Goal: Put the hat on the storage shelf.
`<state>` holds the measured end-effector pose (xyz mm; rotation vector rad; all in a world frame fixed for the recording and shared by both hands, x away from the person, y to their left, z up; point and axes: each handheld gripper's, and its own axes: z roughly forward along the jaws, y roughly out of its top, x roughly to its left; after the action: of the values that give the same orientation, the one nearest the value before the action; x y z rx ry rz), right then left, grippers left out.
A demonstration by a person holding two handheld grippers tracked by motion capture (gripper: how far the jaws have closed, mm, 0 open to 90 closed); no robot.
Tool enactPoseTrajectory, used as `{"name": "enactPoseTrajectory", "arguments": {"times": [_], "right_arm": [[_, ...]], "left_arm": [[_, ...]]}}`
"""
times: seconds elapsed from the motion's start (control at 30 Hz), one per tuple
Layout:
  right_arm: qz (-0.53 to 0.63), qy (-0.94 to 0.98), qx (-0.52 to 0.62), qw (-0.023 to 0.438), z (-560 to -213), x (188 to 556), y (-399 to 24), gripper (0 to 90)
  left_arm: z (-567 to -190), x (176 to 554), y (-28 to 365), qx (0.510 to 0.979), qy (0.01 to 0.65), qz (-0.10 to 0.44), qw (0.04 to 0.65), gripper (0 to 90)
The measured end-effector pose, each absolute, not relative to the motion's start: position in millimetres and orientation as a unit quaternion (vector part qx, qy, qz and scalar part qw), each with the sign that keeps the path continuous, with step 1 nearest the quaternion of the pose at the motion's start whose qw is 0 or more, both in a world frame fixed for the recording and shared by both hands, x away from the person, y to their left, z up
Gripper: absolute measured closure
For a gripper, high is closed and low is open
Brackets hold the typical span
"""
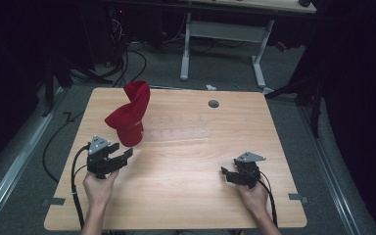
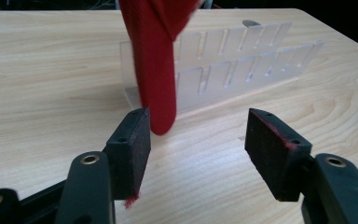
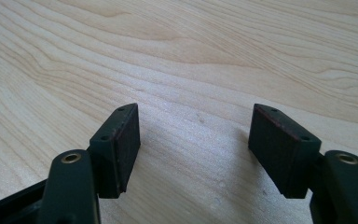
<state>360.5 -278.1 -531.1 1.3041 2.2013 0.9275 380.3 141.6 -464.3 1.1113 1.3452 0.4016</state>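
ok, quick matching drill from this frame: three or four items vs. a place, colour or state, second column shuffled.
Items:
1. red cloth
2. clear slotted rack
3. left claw
4. grey disc

Descriptions:
A. open, pointing at the cloth, holding nothing
B. set in the tabletop near the far edge
C. draped upright over the rack's end
D. see-through, standing on the wood

Pairs: 1-C, 2-D, 3-A, 4-B

wooden table (image 1: 186, 196), clear slotted rack (image 2: 242, 65), red cloth (image 1: 129, 115)
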Motion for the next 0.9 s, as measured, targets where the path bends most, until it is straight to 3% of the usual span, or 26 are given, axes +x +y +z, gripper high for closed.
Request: {"name": "enactPoseTrajectory", "arguments": {"times": [0.4, 0.9], "right_arm": [[0.333, 0.791, 0.468, 0.208, -531, 361, -278, 34.0], [0.333, 0.791, 0.468, 0.208, -531, 361, -278, 34.0]], "left_arm": [[-495, 366, 106, 0.542, 0.575, 0.177, 0.587, 38.5], [-529, 359, 76, 0.566, 0.589, 0.159, 0.555, 35.3]]}}
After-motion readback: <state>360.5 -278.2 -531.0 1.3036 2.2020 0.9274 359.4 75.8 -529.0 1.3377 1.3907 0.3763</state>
